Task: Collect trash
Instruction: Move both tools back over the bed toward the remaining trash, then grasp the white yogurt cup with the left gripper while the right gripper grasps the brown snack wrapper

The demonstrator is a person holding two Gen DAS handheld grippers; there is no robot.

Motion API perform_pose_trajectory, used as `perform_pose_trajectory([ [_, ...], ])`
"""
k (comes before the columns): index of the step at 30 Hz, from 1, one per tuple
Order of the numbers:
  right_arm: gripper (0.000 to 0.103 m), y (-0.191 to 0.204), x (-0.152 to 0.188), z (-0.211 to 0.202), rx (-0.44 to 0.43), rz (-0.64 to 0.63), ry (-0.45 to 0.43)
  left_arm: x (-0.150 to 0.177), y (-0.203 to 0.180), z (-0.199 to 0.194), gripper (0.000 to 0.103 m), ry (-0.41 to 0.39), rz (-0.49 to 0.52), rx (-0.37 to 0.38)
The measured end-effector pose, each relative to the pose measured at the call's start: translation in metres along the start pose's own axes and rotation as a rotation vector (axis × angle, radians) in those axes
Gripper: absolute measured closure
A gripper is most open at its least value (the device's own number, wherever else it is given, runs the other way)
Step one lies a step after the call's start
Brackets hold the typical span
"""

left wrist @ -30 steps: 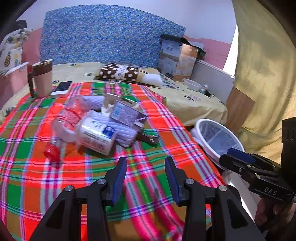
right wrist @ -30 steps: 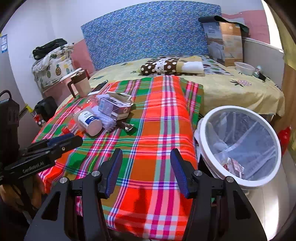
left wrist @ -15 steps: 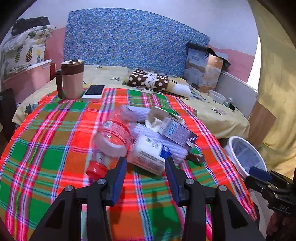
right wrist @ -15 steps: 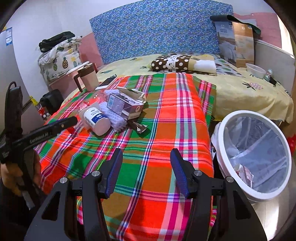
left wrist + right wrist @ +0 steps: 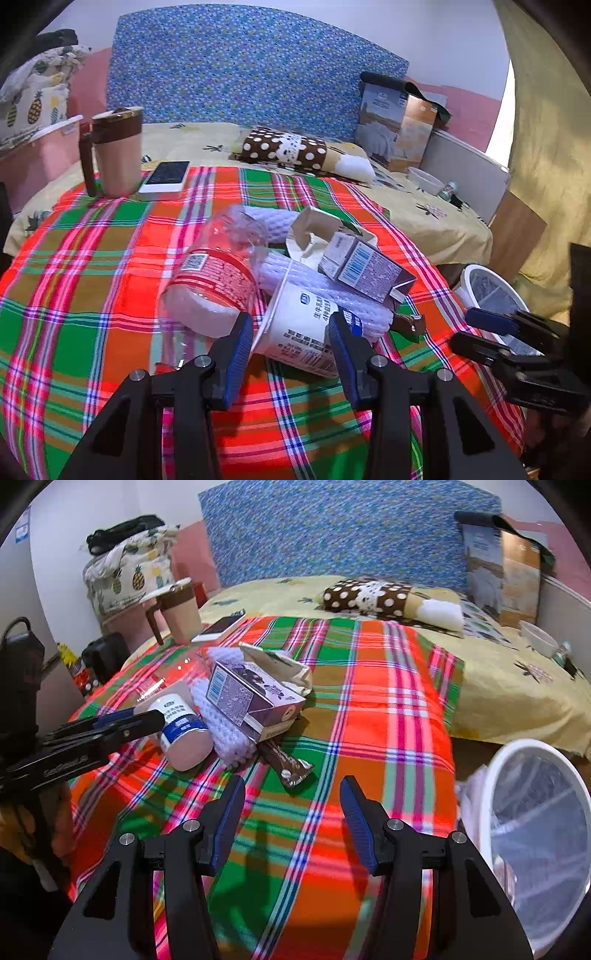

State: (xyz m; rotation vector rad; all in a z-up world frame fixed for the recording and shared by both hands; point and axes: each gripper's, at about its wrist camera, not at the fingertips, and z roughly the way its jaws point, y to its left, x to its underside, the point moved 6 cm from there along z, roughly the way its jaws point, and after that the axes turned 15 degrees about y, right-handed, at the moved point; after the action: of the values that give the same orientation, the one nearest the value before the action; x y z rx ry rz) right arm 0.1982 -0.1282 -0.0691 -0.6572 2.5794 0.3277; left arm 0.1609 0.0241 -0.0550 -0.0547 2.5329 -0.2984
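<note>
A pile of trash lies on the plaid cloth (image 5: pixel 92 295): a clear bottle with a red label (image 5: pixel 214 280), a white yogurt cup (image 5: pixel 303 332), a foam net sleeve (image 5: pixel 321 291), a purple carton (image 5: pixel 365 273), a torn box (image 5: pixel 314 229) and a brown wrapper (image 5: pixel 288 766). My left gripper (image 5: pixel 291 332) is open, its tips on either side of the cup's near end without pressing it. My right gripper (image 5: pixel 291 797) is open just short of the wrapper, holding nothing. A white bin with a clear liner (image 5: pixel 535 812) stands past the bed's right edge.
A brown mug (image 5: pixel 114 155) and a phone (image 5: pixel 166 177) sit at the cloth's far left corner. A dotted pillow (image 5: pixel 288 151), a printed box (image 5: pixel 395 125) and a small bowl (image 5: pixel 424 181) lie further back. A black bag (image 5: pixel 105 657) sits left of the bed.
Both grippers have come forward and slightly down toward the pile. The left one now frames the yogurt cup and the right one has neared the wrapper. Their openings look unchanged.
</note>
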Motion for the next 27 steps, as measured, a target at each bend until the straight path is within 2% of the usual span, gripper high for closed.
perform_pose_trajectory([
  [4, 0.048, 0.002, -0.006, 0.012, -0.005, -0.047, 0.028, 0.003, -0.003, 0.001, 0.061, 0.008, 0.02, 0.021],
  [8, 0.048, 0.003, -0.011, 0.02, -0.007, -0.085, 0.053, 0.007, -0.004, 0.0, 0.072, 0.016, 0.033, 0.037],
  [11, 0.056, 0.004, -0.012, 0.027, -0.012, -0.111, 0.079, 0.011, -0.006, -0.002, 0.08, 0.026, 0.036, 0.041],
  [14, 0.073, 0.004, -0.008, 0.031, -0.007, -0.132, 0.107, 0.017, -0.009, -0.001, 0.087, 0.043, 0.045, 0.043],
  [21, 0.075, 0.009, 0.006, 0.016, -0.01, -0.121, 0.092, 0.029, -0.017, -0.006, 0.091, 0.056, 0.028, 0.056],
  [27, 0.075, 0.001, 0.026, -0.002, 0.007, -0.056, 0.087, 0.038, -0.02, -0.017, 0.094, 0.049, -0.001, 0.034],
])
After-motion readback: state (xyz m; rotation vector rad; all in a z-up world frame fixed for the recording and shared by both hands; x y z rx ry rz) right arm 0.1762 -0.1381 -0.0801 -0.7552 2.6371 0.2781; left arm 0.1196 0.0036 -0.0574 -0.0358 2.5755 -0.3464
